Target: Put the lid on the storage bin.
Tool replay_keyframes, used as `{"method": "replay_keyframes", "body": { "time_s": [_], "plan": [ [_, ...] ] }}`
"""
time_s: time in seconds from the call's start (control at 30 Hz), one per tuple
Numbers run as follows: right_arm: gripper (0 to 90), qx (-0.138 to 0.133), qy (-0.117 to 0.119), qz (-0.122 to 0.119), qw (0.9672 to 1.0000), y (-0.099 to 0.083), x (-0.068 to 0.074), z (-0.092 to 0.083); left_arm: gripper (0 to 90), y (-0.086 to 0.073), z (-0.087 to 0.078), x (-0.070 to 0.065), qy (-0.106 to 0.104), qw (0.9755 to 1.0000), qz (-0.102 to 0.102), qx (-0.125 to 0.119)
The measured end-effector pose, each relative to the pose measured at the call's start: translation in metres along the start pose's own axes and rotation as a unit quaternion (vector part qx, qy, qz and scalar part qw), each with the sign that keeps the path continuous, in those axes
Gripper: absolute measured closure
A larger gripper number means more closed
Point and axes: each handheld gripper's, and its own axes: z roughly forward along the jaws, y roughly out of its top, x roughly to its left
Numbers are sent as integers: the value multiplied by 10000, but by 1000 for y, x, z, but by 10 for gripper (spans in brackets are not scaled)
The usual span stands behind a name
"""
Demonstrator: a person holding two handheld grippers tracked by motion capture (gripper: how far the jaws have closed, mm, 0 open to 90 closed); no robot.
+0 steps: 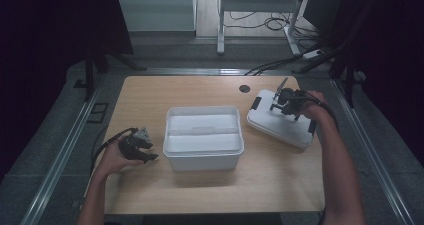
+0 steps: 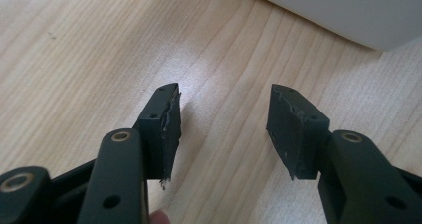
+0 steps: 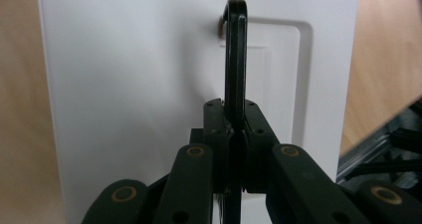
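Two grippers differ: right gripper (image 1: 286, 96) clamps the lid's handle (image 3: 235, 55), lid (image 1: 280, 125) right of the box (image 1: 203, 150); left gripper (image 2: 224, 129) gapes empty.

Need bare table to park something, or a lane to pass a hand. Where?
Free: the far strip beyond the bin, the near strip along the front edge, and the left side around the open left claw. The lane between bin and lid is narrow. Crowded: right side, where the right claw grips the lid's handle.
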Motion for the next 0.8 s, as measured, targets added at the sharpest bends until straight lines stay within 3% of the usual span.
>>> {"method": "replay_keyframes", "body": {
  "time_s": [0.1, 0.27, 0.47, 0.63, 0.8],
  "plan": [
    [840, -112, -128, -69, 9998, -4, 0, -30, 474, -1, 5, 0, -80, 10000, -22, 27],
    [840, -415, -269, -171, 9986, -3, 5, -80, 467, -1, 4, 2, -8, 9999, -99, -36],
    [840, -746, -373, -623, 9946, 16, 26, -130, 464, 0, 5, 2, -46, 9999, -141, -49],
    [840, -1108, -334, -894, 9893, 38, 43, -152, 457, -1, 6, 0, -12, 9998, -202, -14],
    [840, -1294, -252, -1126, 9849, 65, 63, -166, 452, -1, 5, 1, 18, 9998, -203, 6]
  ]
}}
